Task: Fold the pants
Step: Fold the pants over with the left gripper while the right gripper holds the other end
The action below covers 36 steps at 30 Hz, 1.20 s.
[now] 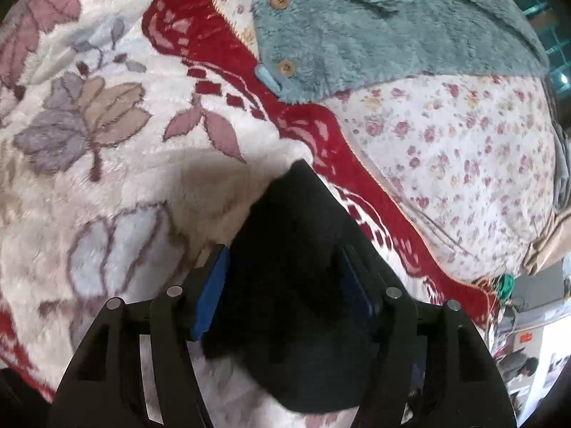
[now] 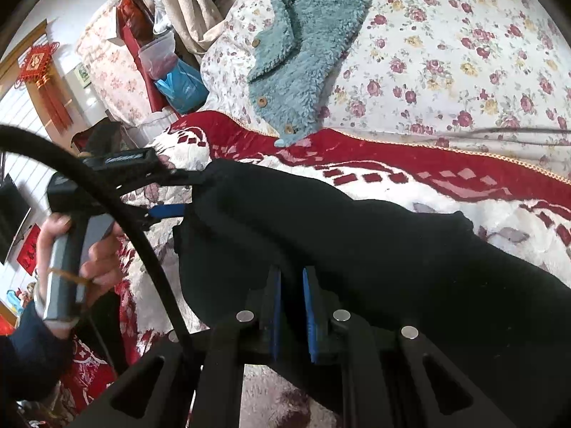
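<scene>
From the left wrist, the left gripper [image 1: 285,292] stands with its jaws spread; a fold of the black pants [image 1: 296,249] lies between the blue pads [image 1: 210,296], which seem not to press on it. The pants rest on a red-and-white floral blanket [image 1: 107,125], with a teal fleece jacket [image 1: 374,28] farther up the bed. From the right wrist, the right gripper [image 2: 292,306] is clenched on the pants' near edge; the left gripper reaches their far end, held by a hand [image 2: 89,249].
</scene>
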{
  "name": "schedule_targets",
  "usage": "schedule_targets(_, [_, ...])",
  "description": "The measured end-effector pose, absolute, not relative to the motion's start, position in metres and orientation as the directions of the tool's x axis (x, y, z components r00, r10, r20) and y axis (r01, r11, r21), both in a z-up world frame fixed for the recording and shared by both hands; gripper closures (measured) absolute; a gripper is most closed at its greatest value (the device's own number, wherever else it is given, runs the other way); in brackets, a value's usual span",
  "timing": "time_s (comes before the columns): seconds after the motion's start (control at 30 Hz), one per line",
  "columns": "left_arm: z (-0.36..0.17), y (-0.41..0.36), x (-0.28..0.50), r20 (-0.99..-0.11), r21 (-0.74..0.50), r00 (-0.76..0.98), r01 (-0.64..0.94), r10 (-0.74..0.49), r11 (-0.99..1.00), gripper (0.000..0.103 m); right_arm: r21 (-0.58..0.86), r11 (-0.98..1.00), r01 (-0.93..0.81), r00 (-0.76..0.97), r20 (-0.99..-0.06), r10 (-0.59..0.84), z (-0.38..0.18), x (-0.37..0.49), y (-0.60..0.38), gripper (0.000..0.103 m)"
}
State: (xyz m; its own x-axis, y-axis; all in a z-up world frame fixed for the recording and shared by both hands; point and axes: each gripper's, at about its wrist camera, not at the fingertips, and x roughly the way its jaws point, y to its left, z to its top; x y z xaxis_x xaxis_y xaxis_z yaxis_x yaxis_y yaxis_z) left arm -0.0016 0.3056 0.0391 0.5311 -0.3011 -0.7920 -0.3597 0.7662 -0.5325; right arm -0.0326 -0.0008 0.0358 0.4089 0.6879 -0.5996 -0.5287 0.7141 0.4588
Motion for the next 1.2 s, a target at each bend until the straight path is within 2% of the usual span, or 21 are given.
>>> schedule_targets(0.17, [0.036,0.312,0.009,-0.774,-0.568,0.548,-0.381,-0.317,0.729,0.042,0.474,0.709,-0.522,0.400,-0.599,0.694,0.031,-0.029,-0.003,0.092])
schedule_targets(0.2, [0.037,0.311,0.009,-0.770,-0.568,0.556,-0.375,-0.313,0.732,0.047,0.479,0.707,-0.520,0.397,-0.598,0.696,0.030,-0.028,-0.003,0.092])
schedule_targets(0.23, [0.040,0.309,0.009,-0.771,-0.559,0.560,-0.365,-0.304,0.745,0.064,0.485,0.704,-0.519,0.394,-0.595,0.701,0.030,-0.028,-0.003,0.092])
schedule_targets(0.27, [0.044,0.307,0.008,-0.774,-0.540,0.563,-0.350,-0.288,0.766,0.076,0.486,0.701,-0.521,0.394,-0.592,0.703,0.031,-0.028,-0.003,0.092])
schedule_targets(0.3, [0.051,0.305,0.005,-0.768,-0.532,0.576,-0.329,-0.281,0.780,0.078,0.485,0.698,-0.527,0.395,-0.587,0.707,0.033,-0.030,-0.004,0.096])
schedule_targets(0.37, [0.065,0.304,-0.003,-0.744,-0.544,0.601,-0.293,-0.292,0.786,0.088,0.483,0.686,-0.545,0.402,-0.567,0.719,0.042,-0.035,-0.006,0.096])
schedule_targets(0.57, [0.106,0.307,-0.046,-0.678,-0.568,0.663,-0.198,-0.317,0.799,0.091,0.509,0.622,-0.595,0.388,-0.496,0.777,0.075,-0.055,-0.015,0.098])
schedule_targets(0.63, [0.105,0.310,-0.054,-0.686,-0.556,0.659,-0.200,-0.310,0.807,0.091,0.503,0.605,-0.617,0.379,-0.484,0.789,0.082,-0.063,-0.014,0.099])
schedule_targets(0.8, [0.069,0.319,-0.064,-0.765,-0.501,0.593,-0.300,-0.253,0.812,0.091,0.461,0.654,-0.600,0.401,-0.534,0.744,0.067,-0.069,-0.005,0.099])
schedule_targets(0.87, [0.062,0.324,-0.072,-0.744,-0.549,0.602,-0.303,-0.290,0.779,0.091,0.476,0.656,-0.586,0.389,-0.545,0.743,0.064,-0.070,-0.006,0.094])
schedule_targets(0.9, [0.061,0.327,-0.076,-0.725,-0.579,0.616,-0.301,-0.308,0.758,0.091,0.485,0.657,-0.578,0.375,-0.557,0.741,0.062,-0.070,-0.005,0.084])
schedule_targets(0.93, [0.059,0.327,-0.080,-0.712,-0.596,0.626,-0.299,-0.319,0.745,0.081,0.492,0.657,-0.571,0.365,-0.564,0.741,0.059,-0.071,-0.005,0.071])
schedule_targets(0.97, [0.059,0.327,-0.082,-0.706,-0.605,0.627,-0.294,-0.328,0.740,0.063,0.504,0.658,-0.560,0.355,-0.572,0.740,0.056,-0.071,-0.005,0.065])
schedule_targets(1.0, [0.058,0.325,-0.084,-0.706,-0.607,0.625,-0.292,-0.333,0.739,0.055,0.523,0.657,-0.543,0.344,-0.575,0.742,0.051,-0.071,-0.006,0.063])
schedule_targets(1.03, [0.059,0.324,-0.086,-0.705,-0.607,0.626,-0.288,-0.333,0.741,0.051,0.536,0.656,-0.531,0.342,-0.573,0.745,0.048,-0.071,-0.007,0.063])
schedule_targets(1.2, [0.068,0.315,-0.087,-0.708,-0.566,0.642,-0.267,-0.295,0.780,0.049,0.690,0.597,-0.410,0.304,-0.514,0.802,0.028,-0.060,-0.017,0.063])
